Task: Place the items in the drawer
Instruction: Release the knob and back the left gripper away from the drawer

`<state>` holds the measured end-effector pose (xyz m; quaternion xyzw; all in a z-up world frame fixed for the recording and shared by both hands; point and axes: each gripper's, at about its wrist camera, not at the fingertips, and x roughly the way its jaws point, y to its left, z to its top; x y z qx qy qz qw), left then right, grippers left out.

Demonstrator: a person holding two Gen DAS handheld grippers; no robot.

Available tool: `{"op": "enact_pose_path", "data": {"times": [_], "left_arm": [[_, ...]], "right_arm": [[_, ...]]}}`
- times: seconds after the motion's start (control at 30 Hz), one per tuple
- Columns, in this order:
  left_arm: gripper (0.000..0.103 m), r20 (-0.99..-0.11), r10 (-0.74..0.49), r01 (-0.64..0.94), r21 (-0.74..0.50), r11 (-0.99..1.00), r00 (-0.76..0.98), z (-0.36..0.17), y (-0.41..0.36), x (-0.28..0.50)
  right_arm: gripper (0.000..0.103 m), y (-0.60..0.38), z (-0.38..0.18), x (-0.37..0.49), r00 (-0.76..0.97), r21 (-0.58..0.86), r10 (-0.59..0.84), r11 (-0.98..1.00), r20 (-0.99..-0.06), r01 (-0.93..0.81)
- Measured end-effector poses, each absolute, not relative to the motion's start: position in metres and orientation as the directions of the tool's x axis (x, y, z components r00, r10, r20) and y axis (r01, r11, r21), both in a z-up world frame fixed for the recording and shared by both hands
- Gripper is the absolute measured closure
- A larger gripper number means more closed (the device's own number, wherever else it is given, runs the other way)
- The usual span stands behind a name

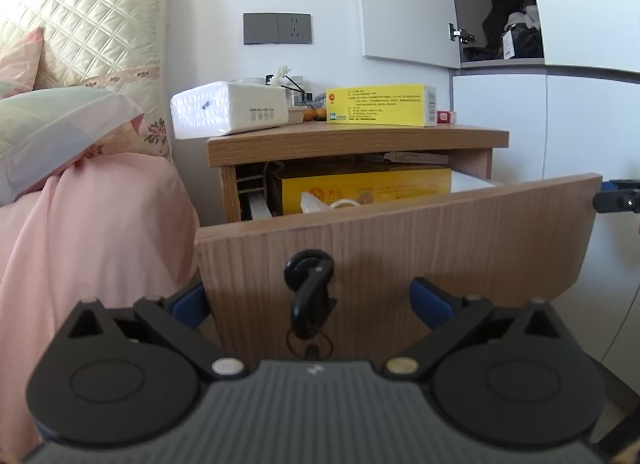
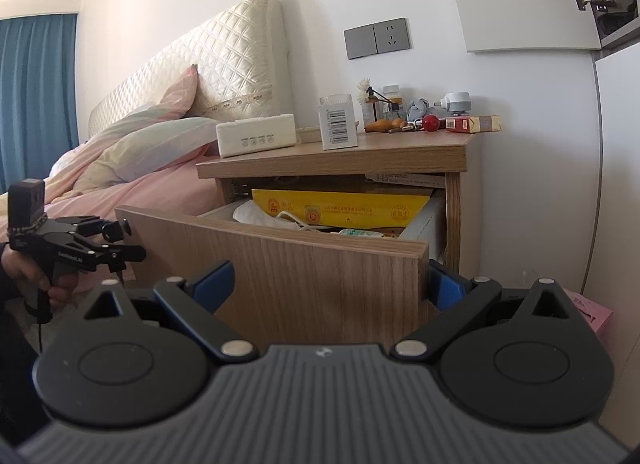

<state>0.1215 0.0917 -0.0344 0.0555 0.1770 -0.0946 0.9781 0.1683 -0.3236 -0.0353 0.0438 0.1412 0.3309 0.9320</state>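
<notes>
Left tongs (image 1: 310, 296) spread before open drawer (image 1: 400, 232), handle (image 1: 309, 288) between

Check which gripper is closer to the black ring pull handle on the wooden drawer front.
Left. The left gripper sits right at the black ring pull handle, open fingers either side. The right gripper is open at the wooden drawer front's far end, away from it.

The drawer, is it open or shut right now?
Open. The drawer front stands well out from the nightstand, and a yellow box shows inside over its top edge.
</notes>
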Motion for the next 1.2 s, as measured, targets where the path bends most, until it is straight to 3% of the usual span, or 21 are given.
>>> {"op": "enact_pose_path", "data": {"times": [0.5,0.97,1.2], "left_arm": [[0.000,-0.361,-0.140,0.189,0.105,0.976,0.922,-0.032,0.090,0.111],[0.000,-0.212,-0.082,0.092,0.040,0.995,0.974,0.003,0.099,0.076],[0.000,-0.161,-0.064,0.073,0.051,0.996,0.985,0.027,0.088,0.067]], "right_arm": [[0.002,-0.321,-0.030,0.166,0.762,0.167,0.614,0.789,-0.205,-0.591],[0.004,-0.322,-0.004,0.156,0.818,0.183,0.573,0.810,-0.052,-0.556],[0.004,-0.320,0.023,0.151,0.830,0.293,0.557,0.797,-0.020,-0.527]]}}
